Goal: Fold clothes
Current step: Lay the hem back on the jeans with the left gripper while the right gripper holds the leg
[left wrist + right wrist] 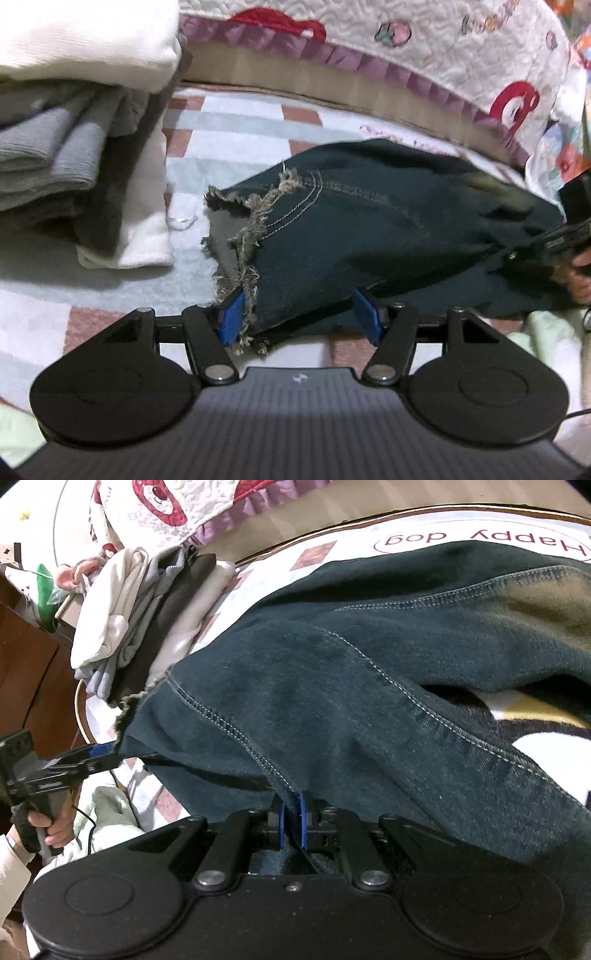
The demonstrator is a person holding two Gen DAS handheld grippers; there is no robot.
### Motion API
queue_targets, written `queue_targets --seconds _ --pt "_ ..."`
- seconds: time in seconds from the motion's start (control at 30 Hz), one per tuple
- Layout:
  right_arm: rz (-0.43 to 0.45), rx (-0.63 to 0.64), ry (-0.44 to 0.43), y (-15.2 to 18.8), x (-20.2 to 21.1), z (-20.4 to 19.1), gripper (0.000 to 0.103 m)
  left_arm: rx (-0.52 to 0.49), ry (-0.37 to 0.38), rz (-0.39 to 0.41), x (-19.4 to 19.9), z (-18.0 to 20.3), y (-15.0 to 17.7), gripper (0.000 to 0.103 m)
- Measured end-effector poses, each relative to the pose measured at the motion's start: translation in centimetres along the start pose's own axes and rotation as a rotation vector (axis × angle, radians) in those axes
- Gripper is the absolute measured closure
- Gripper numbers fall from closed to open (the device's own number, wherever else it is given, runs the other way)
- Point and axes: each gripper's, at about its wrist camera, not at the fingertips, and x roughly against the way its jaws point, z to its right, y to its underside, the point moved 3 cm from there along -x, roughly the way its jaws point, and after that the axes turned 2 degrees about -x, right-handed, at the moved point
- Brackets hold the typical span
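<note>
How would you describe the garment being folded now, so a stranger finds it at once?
On the checked blanket, right of the stack of folded clothes, lies a pair of dark blue jeans. Unlike the white and grey items, it has pale stitched seams and a frayed hem.

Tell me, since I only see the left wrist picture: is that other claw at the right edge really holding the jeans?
Observer: Yes. In the right wrist view, the right claw is pinched shut on a fold of the jeans.
Operator: There's pink writing past the jeans that I can't read. What does it say?
Observer: The lettering on the blanket reads "Happy dog", upside down from that side.
</note>
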Motion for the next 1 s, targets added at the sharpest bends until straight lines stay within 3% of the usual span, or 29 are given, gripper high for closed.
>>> queue_targets --seconds 0.17,0.2,0.23,0.27,0.3,0.47,0.57,0.63,0.67,0.73,0.83,1.0 --pt "0.019 -0.059 -0.055 -0.1 0.3 1.0 0.094 0.004 -0.064 -0.025 -2.1 0.1 0.1 0.042" --pt "0.024 -0.084 -0.086 -0.2 0.4 1.4 0.093 0.013 -0.080 -0.020 -2.3 0.1 -0.1 0.048" --pt "0.033 -0.123 -0.133 -0.2 0.6 1.9 0.093 0.030 -0.078 -0.008 -2.1 0.1 -0.7 0.077" --pt "0.044 -0.167 -0.186 -0.3 0.8 2.4 0.093 0.044 -0.080 0.007 -1.5 0.2 -1.3 0.093" --pt "0.057 -0.210 -0.230 -0.3 1.2 3.0 0.093 0.061 -0.078 0.024 -0.8 0.3 -2.3 0.097" --pt "0.095 -0.213 -0.296 0.2 3.3 2.6 0.093 0.160 -0.034 0.125 4.2 1.3 -6.9 0.098" --pt "0.100 -0.189 -0.323 1.1 5.2 1.2 0.083 0.202 0.011 0.181 6.8 1.9 -8.1 0.098" --pt "0.135 -0.149 -0.277 1.7 7.1 0.3 0.059 0.216 0.034 0.203 8.0 2.0 -7.9 0.098" --pt "0.159 -0.130 -0.241 1.9 8.3 0.0 0.055 0.223 0.036 0.208 8.3 1.9 -7.5 0.098" --pt "0.226 -0.156 -0.187 2.9 11.7 0.2 0.054 0.241 0.037 0.222 8.9 1.2 -6.4 0.098" --pt "0.295 -0.322 -0.115 5.1 17.0 2.5 0.048 0.270 0.027 0.234 9.4 0.0 -4.2 0.098" --pt "0.394 -0.604 0.142 12.6 27.6 8.9 0.048 0.254 -0.062 0.217 8.3 -1.2 0.6 0.098"
